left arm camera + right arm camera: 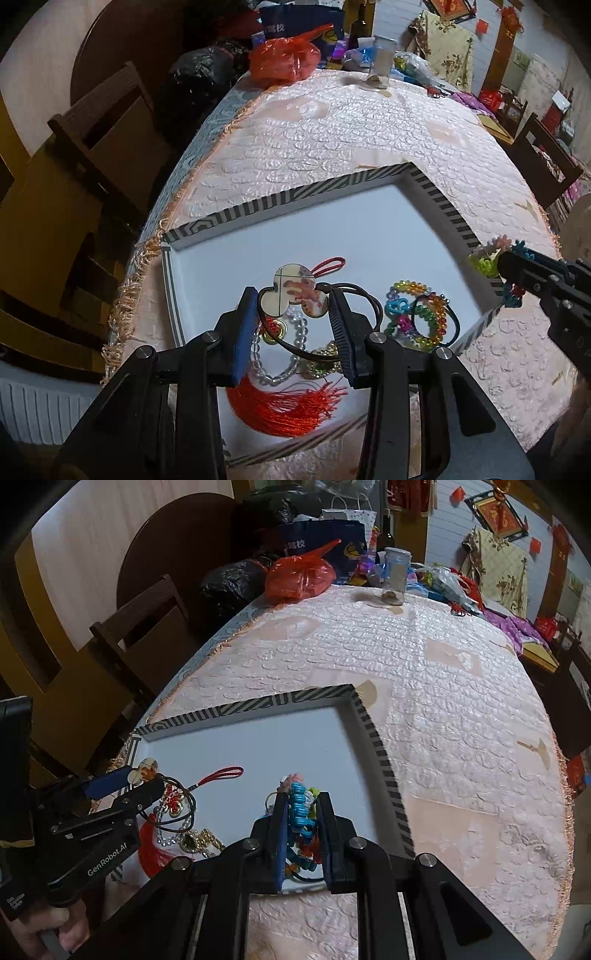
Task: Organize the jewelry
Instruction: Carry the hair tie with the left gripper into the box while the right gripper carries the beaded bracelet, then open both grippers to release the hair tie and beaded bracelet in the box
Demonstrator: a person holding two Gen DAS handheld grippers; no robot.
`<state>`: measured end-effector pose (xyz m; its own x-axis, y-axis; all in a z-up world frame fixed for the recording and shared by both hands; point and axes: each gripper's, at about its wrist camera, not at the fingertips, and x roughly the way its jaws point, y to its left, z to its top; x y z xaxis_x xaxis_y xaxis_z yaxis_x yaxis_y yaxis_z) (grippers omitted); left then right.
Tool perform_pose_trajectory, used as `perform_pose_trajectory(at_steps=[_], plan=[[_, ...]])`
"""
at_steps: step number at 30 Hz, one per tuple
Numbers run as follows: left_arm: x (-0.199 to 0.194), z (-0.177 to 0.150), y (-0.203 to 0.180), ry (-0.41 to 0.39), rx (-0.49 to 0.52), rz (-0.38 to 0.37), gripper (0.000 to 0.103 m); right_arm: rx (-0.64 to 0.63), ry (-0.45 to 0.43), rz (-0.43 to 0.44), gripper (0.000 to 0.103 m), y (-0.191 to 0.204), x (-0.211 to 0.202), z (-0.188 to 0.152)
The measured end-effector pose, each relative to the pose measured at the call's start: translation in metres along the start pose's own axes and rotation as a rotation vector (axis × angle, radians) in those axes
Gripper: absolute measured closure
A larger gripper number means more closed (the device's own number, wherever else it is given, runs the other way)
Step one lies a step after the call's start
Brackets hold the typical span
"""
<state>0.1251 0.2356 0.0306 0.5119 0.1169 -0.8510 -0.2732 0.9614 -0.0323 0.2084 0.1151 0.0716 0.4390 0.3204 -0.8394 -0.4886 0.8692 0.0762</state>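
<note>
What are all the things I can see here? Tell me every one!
tray: one, white inside with a striped rim, on the table
pendant: one, pale clover shape with orange marks, red loop and red tassel, in the tray between the left gripper's fingers
black cord: one, looped in the tray around the pendant
clear beads: one string, in the tray by the tassel
rainbow beads: one bunch, right side of the tray
coil bands: one bunch, blue, pink and green, in the right gripper
tablecloth: one, pink, over the table
red bag: one, far end of the table
jar: one, clear, far end
chair: one, dark wood, left of the table
left gripper: one, black, over the tray
right gripper: one, black, near the tray's near edge
</note>
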Motion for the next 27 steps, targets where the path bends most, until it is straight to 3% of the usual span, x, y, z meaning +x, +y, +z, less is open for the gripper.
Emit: perform_pose_trajectory(at_steps=[13,27], plan=[[0.009,0.001,0.001,0.02,0.008,-0.032,0.065,-0.009,0.03,-0.038,0.089,0.009,0.036,0.006],[0.048,-0.004,0.009,0.085,-0.004,-0.012,0.065,-0.015,0.102,-0.037,0.089,0.01,0.074,0.006]])
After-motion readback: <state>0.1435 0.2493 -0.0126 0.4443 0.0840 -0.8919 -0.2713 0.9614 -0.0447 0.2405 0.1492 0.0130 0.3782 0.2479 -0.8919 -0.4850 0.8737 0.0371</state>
